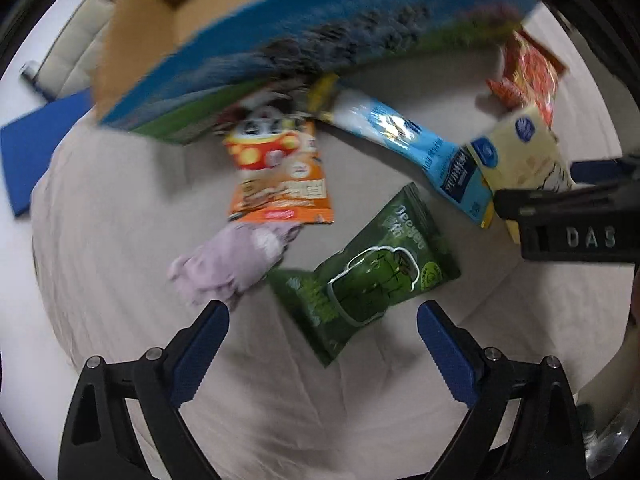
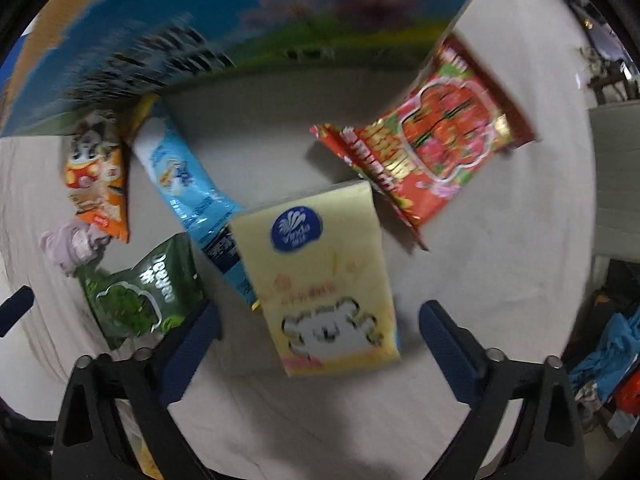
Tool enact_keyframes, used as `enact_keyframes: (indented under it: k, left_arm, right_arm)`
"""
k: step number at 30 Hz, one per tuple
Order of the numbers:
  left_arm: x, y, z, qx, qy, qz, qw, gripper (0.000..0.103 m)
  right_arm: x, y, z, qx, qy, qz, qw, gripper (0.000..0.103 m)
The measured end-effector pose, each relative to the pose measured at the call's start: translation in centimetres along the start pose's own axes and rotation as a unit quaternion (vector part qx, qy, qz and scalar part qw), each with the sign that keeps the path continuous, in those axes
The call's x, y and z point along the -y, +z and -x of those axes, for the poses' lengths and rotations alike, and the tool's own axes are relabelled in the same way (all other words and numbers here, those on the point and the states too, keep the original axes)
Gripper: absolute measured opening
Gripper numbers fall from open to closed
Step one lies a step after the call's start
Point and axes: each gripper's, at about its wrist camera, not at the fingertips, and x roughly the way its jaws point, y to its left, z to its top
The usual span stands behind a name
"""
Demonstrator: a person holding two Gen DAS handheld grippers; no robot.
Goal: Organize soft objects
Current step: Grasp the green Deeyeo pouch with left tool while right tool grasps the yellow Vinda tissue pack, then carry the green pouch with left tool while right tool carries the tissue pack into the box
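Soft packs lie on a beige cloth (image 1: 120, 240). My left gripper (image 1: 322, 326) is open, just above a green pack (image 1: 368, 276). A lilac cloth (image 1: 236, 264), an orange snack bag (image 1: 280, 168), a light blue pack (image 1: 420, 140), a yellow tissue pack (image 1: 516, 152) and a red pack (image 1: 528, 72) lie beyond. My right gripper (image 2: 320, 326) is open, hovering over the yellow tissue pack (image 2: 320, 280). The red pack (image 2: 436, 136), blue pack (image 2: 184, 176), green pack (image 2: 136, 292), orange bag (image 2: 96, 176) and lilac cloth (image 2: 68, 246) lie around it.
A cardboard box (image 1: 136, 36) with a blue and green printed side (image 1: 320, 40) stands at the far edge, also in the right wrist view (image 2: 240, 20). The other gripper's black body (image 1: 572, 224) is at right. A blue pad (image 1: 36, 148) lies left. Clutter (image 2: 612, 352) sits right.
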Motion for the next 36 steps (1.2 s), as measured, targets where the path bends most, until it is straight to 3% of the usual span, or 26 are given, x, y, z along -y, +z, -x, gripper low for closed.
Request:
enact_keyframes:
  k: [2, 4, 6, 7, 8, 9, 11, 14, 15, 17, 19, 20, 22, 25, 28, 30, 33, 36]
  left_arm:
    - [0.8, 0.5, -1.1, -0.007, 0.003, -0.031, 0.9995, 0.096]
    - [1.9, 0.8, -2.4, -0.019, -0.008, -0.076, 0.9969, 0.096]
    - [3.0, 1.0, -3.4, -0.02, 0.015, -0.119, 0.9926, 0.095]
    - [3.4, 1.1, -3.9, -0.025, 0.018, -0.133, 0.9907, 0.087]
    - [3.4, 1.3, -4.4, -0.034, 0.012, -0.131, 0.9907, 0.065]
    - [3.2, 1.4, -4.7, -0.046, -0.008, -0.12, 0.9916, 0.06]
    - [2.6, 1.6, -4.7, -0.049, -0.022, -0.085, 0.995, 0.057]
    - [0.2, 1.0, -3.9, -0.065, -0.084, 0.018, 0.9942, 0.053]
    - [-1.2, 0.4, -4.0, -0.081, -0.119, 0.088, 0.9856, 0.053]
    - [-2.5, -0.7, -4.2, -0.1, -0.16, 0.169, 0.9675, 0.053]
    - [-3.3, -2.2, -4.3, -0.108, -0.192, 0.236, 0.9464, 0.053]
    - [-3.2, -2.9, -4.3, -0.108, -0.204, 0.25, 0.9403, 0.053]
    - [-2.5, -3.4, -4.2, -0.108, -0.199, 0.237, 0.9447, 0.053]
    - [-0.9, -3.4, -3.6, -0.104, -0.15, 0.18, 0.9666, 0.053]
    - [1.3, -2.0, -3.3, -0.099, -0.101, 0.133, 0.981, 0.053]
    - [1.5, -1.5, -2.8, -0.094, -0.099, 0.135, 0.9814, 0.05]
    - [1.5, -1.3, -2.8, -0.085, -0.123, 0.181, 0.972, 0.043]
    - [0.6, -2.1, -1.6, -0.072, -0.13, 0.222, 0.9638, 0.042]
  right_arm:
    - [0.8, 0.3, -1.4, -0.02, 0.008, -0.012, 1.0, 0.071]
    - [1.6, 0.2, -2.1, -0.025, 0.012, -0.017, 0.999, 0.071]
    - [2.6, -0.3, -2.6, -0.039, 0.009, -0.025, 0.999, 0.071]
    - [3.0, -0.5, -2.9, -0.045, 0.005, -0.026, 0.999, 0.071]
    - [3.3, -0.8, -3.2, -0.05, 0.002, -0.025, 0.998, 0.071]
    - [3.5, -1.0, -3.5, -0.054, -0.001, -0.024, 0.998, 0.071]
    - [3.9, -1.6, -4.1, -0.057, -0.002, -0.027, 0.998, 0.071]
    - [4.1, -2.1, -5.3, -0.051, 0.005, -0.029, 0.998, 0.072]
    - [4.3, -2.3, -4.9, -0.051, 0.006, -0.03, 0.998, 0.072]
    - [4.5, -2.5, -5.4, -0.052, 0.01, -0.032, 0.998, 0.07]
    - [4.4, -2.4, -6.5, -0.059, 0.014, -0.034, 0.998, 0.068]
    - [4.0, -2.7, -7.0, -0.07, 0.023, -0.033, 0.997, 0.068]
    - [4.0, -3.3, -6.9, -0.081, 0.037, -0.028, 0.996, 0.068]
    - [4.0, -3.8, -7.5, -0.07, 0.033, -0.01, 0.997, 0.07]
    - [4.3, -3.7, -7.6, -0.063, 0.032, -0.01, 0.997, 0.071]
    - [4.2, -3.5, -7.8, -0.059, 0.029, -0.011, 0.998, 0.071]
    - [3.2, -2.7, -8.9, -0.048, 0.007, 0.001, 0.999, 0.066]
    - [3.5, -4.1, -9.6, -0.061, 0.006, 0.0, 0.998, 0.066]
